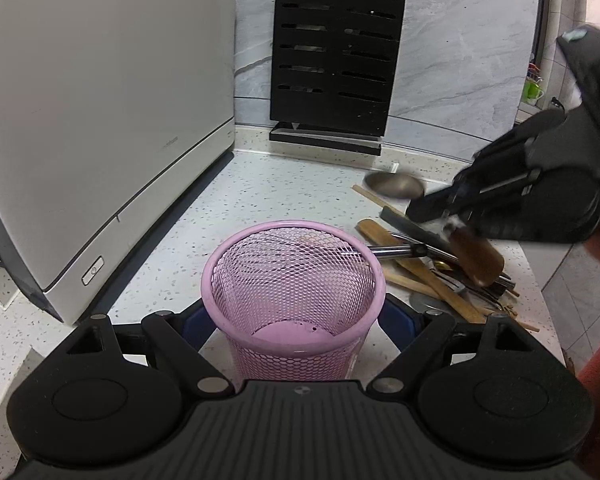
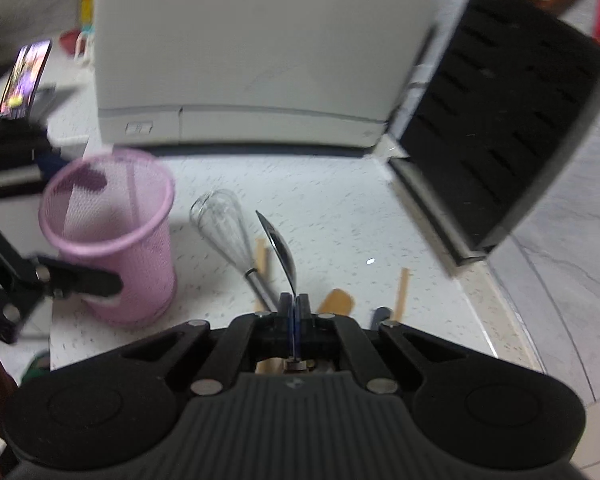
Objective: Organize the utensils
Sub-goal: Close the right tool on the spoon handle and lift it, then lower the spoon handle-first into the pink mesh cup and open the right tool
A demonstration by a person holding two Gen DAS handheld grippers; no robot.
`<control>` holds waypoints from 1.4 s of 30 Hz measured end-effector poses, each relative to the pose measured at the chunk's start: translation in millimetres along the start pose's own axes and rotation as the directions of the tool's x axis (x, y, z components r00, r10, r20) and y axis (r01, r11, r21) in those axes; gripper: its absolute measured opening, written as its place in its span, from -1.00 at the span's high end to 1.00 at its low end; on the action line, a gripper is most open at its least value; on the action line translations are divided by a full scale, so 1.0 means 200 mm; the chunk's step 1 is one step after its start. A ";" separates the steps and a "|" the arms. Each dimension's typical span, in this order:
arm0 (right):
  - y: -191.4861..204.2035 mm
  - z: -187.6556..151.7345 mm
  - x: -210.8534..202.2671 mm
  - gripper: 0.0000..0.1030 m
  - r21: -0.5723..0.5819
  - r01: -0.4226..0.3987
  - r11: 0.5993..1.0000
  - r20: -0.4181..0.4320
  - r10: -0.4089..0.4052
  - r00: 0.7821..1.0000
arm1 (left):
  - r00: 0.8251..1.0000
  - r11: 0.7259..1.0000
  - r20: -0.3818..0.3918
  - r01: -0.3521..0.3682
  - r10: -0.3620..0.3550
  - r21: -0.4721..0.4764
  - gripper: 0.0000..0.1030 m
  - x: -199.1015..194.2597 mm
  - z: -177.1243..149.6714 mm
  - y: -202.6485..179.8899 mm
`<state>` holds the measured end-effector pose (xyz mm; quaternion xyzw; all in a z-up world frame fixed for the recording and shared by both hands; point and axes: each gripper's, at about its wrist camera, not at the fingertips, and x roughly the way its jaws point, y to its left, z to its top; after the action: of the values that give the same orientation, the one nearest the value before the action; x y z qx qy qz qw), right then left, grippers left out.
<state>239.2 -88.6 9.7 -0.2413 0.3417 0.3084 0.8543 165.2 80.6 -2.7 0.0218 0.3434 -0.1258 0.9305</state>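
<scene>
My left gripper (image 1: 296, 320) has its jaws spread wide around the pink mesh utensil cup (image 1: 296, 280), one finger (image 2: 80, 280) pressed against its side. My right gripper (image 2: 295, 304) is clamped tight on a metal spoon (image 2: 282, 250), lifted above the speckled counter (image 2: 332, 216), where a whisk (image 2: 224, 224) and wooden spatula (image 2: 338, 300) lie.

Bare counter (image 2: 332, 216) lies open ahead of me, walled by the appliance (image 2: 252, 52), knife block (image 2: 500, 120) and basket (image 2: 112, 236).
</scene>
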 end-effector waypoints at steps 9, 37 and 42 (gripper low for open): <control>-0.19 0.03 -0.23 1.00 0.248 -0.106 0.963 0.216 0.051 0.975 | 1.000 1.000 0.002 0.014 -0.014 0.015 -0.92 0.03 0.01 -0.05; 0.13 0.06 -0.17 1.00 0.171 -0.248 0.954 0.426 0.156 0.891 | 0.999 0.998 0.024 0.047 -0.047 0.033 -0.92 0.06 0.05 -0.13; 0.14 0.05 -0.17 1.00 0.153 -0.249 0.956 0.399 0.171 0.901 | 0.999 0.999 0.029 0.036 -0.037 0.014 -0.92 0.05 0.05 -0.11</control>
<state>204.4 -76.8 35.8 -0.0510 0.2222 0.4042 0.8858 174.0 55.9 -0.6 0.0200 0.3293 -0.1454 0.9327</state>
